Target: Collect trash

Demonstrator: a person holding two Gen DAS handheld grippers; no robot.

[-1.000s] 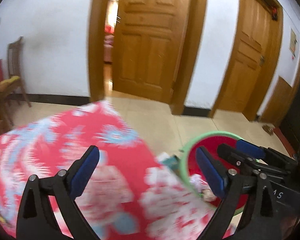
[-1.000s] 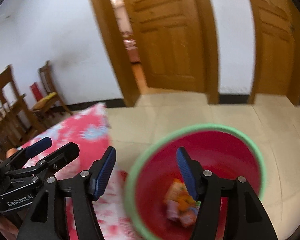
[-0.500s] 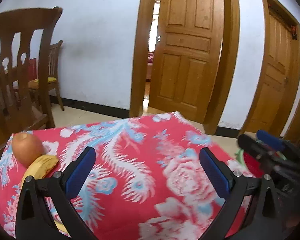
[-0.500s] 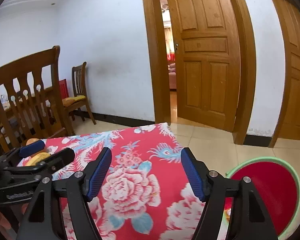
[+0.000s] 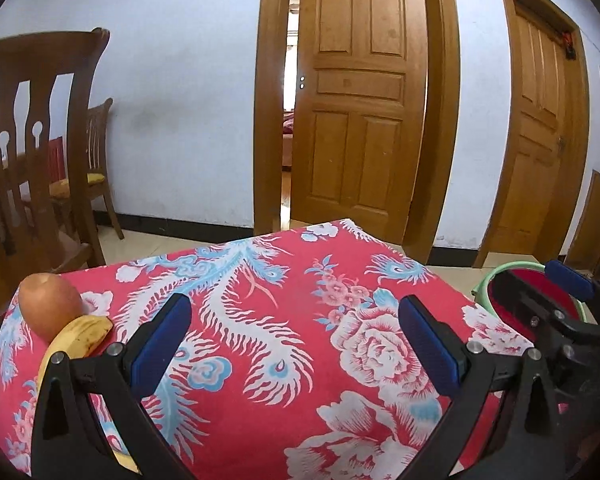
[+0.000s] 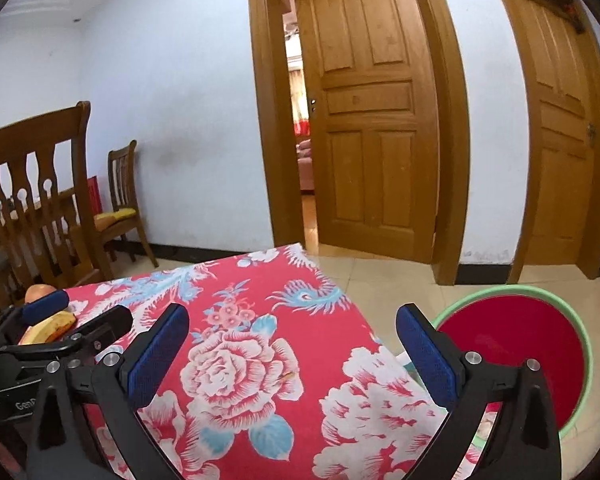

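Note:
A red bin with a green rim point(image 6: 540, 344) stands on the floor right of the table; it also shows in the left wrist view point(image 5: 500, 276). My left gripper point(image 5: 296, 340) is open and empty above the red floral tablecloth point(image 5: 292, 304). My right gripper point(image 6: 292, 348) is open and empty over the cloth's right part point(image 6: 260, 320), near the bin. The bin's contents are hidden by my right fingers point(image 6: 428, 360). No trash shows on the cloth.
A banana point(image 5: 76, 340) and an orange-brown fruit point(image 5: 48, 308) lie at the table's left edge. Wooden chairs point(image 6: 40, 208) stand to the left. A half-open wooden door point(image 5: 356, 112) and a tiled floor point(image 6: 400, 284) lie beyond.
Both grippers swung left and up, away from over the bin to above the table. The trash in the bin is out of sight. Both stay open and empty.

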